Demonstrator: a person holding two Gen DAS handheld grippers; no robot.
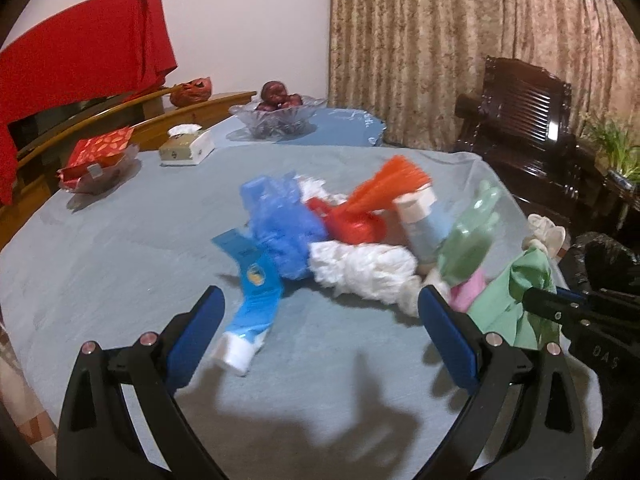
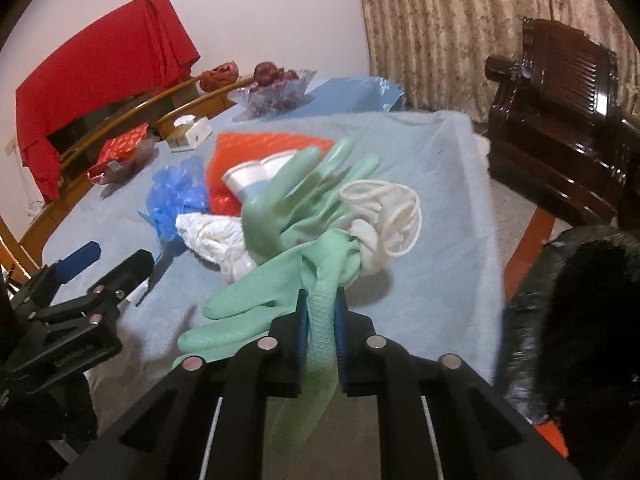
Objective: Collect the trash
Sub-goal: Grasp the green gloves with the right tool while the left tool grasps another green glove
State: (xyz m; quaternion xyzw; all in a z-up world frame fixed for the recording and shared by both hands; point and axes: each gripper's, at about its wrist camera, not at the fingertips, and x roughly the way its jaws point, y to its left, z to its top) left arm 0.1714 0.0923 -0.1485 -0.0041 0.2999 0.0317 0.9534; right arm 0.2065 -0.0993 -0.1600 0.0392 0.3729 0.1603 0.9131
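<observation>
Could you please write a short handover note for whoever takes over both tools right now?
Right tool: shut on the green rubber glove, which is lifted with a cream glove tangled at its upper end.
Left tool: open, empty, hovering over the table just short of the blue tube.
Still in the pile: blue plastic bag, white plastic bag, orange bag, a white-capped bottle, the tube.
Black trash bag sits at the right table edge.
Done: gloves gripped. Left: drop them into the bag, then clear the pile.
</observation>
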